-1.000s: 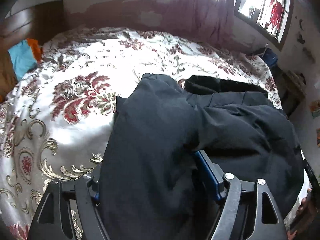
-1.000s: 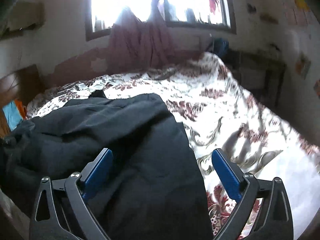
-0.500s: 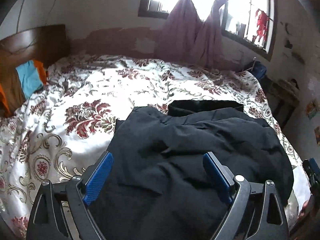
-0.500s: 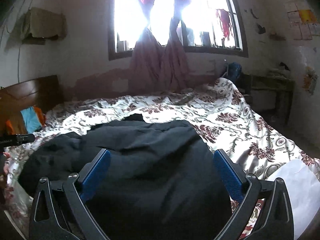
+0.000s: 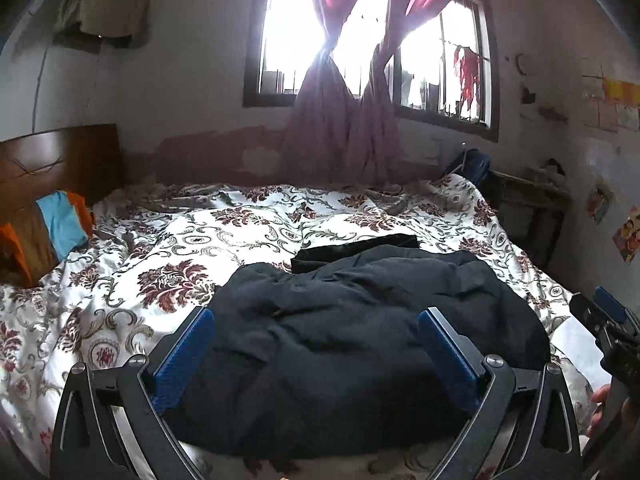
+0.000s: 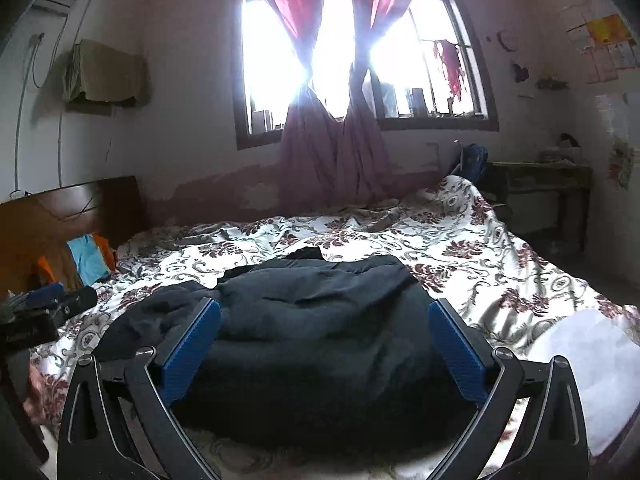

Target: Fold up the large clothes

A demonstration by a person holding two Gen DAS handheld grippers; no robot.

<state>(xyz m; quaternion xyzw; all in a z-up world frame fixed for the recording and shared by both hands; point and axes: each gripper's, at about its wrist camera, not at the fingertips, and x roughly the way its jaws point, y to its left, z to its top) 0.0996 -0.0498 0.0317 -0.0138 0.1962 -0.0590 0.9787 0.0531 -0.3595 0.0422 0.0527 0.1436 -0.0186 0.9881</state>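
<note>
— Where is the dark garment (image 5: 360,320) lying?

— Bundled in a rumpled heap on the floral bedspread (image 5: 168,256), toward the near edge of the bed; a flat black piece pokes out from under its far side, toward the window (image 5: 360,40); the folds are uneven, and which part is sleeve or hem I cannot tell.

— And the left gripper (image 5: 316,344)?

— Its jaws stand wide apart, having just been opening; the blue pads (image 5: 182,360) frame the garment from above without touching it, and no cloth is pinched between them (the fabric seen in the gap lies on the bed behind).

— The right gripper (image 6: 324,336)?

— Also spread wide, with nothing clamped; its blue pads (image 6: 456,352) sit either side of the same dark heap as the camera sees it, clear of the cloth.

— Do the two see each other?

— Yes; in the left wrist view the right gripper shows at the far right edge, with a bit of the person's hand (image 5: 604,408) below it; in the right wrist view the left gripper appears dark and blurred at the left edge.

— What else is around?

— A wooden headboard (image 5: 60,160) on the left with an orange and blue pillow (image 5: 52,232) against it; pink curtains (image 5: 340,132) knotted in front of the bright window; a dark table (image 6: 540,184) by the right wall, beyond the bed's far corner.
</note>
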